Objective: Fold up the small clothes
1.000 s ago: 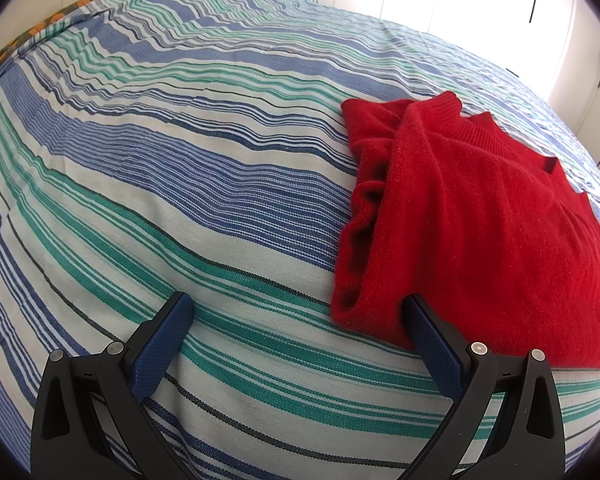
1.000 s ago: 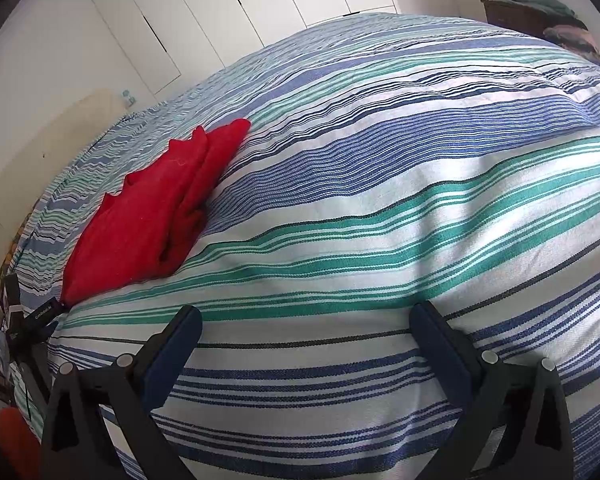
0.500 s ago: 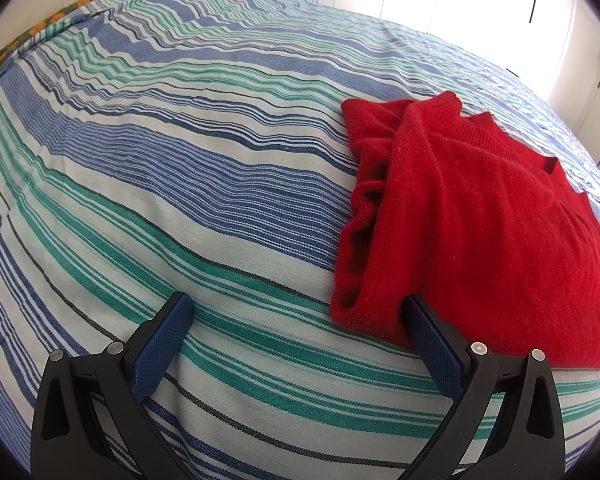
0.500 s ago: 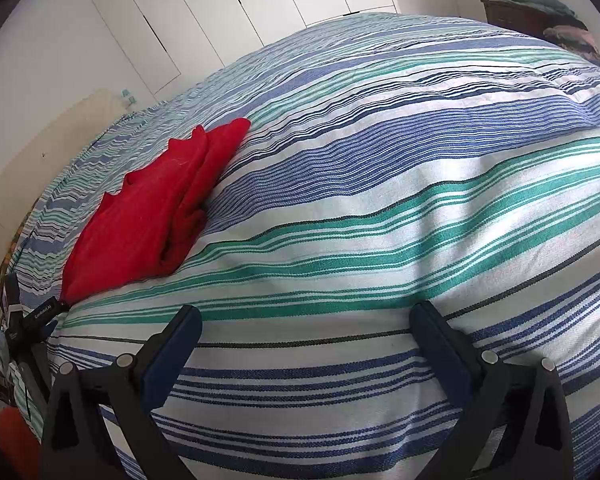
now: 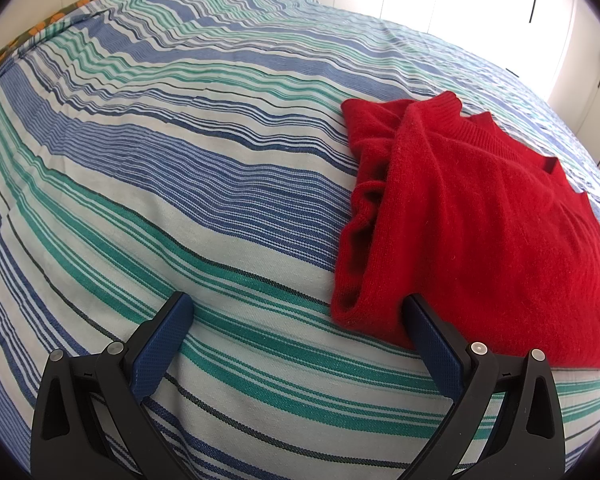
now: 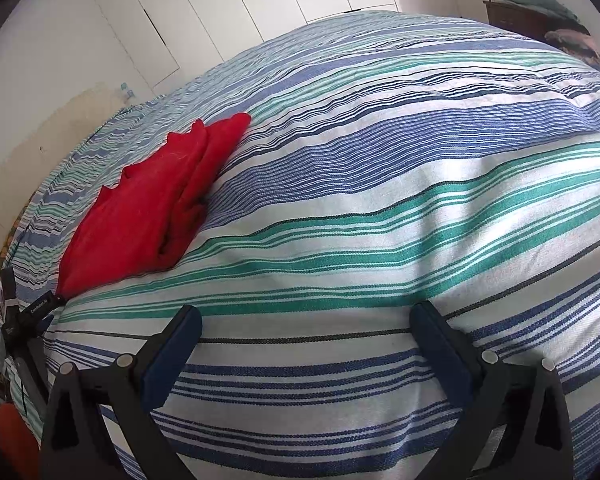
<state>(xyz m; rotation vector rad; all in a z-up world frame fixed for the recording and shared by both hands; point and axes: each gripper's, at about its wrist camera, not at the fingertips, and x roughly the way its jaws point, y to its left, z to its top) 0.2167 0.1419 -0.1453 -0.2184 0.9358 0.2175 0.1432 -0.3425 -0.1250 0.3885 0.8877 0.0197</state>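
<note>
A red knitted sweater (image 5: 472,216) lies folded on the striped bedspread (image 5: 172,168), filling the right side of the left wrist view. My left gripper (image 5: 296,308) is open at its near left corner; the right finger (image 5: 428,332) touches the sweater's near edge, and nothing sits between the fingers. In the right wrist view the same sweater (image 6: 148,208) lies far to the left. My right gripper (image 6: 306,318) is open over bare bedspread (image 6: 380,200), well away from the sweater. The tip of the other gripper (image 6: 40,306) shows at the sweater's near corner.
The bed fills both views. White wardrobe doors (image 6: 220,12) stand behind it. A dark wooden dresser (image 6: 528,20) with piled clothes stands at the far right. Something orange (image 6: 12,436) shows at the bottom left edge, off the bed.
</note>
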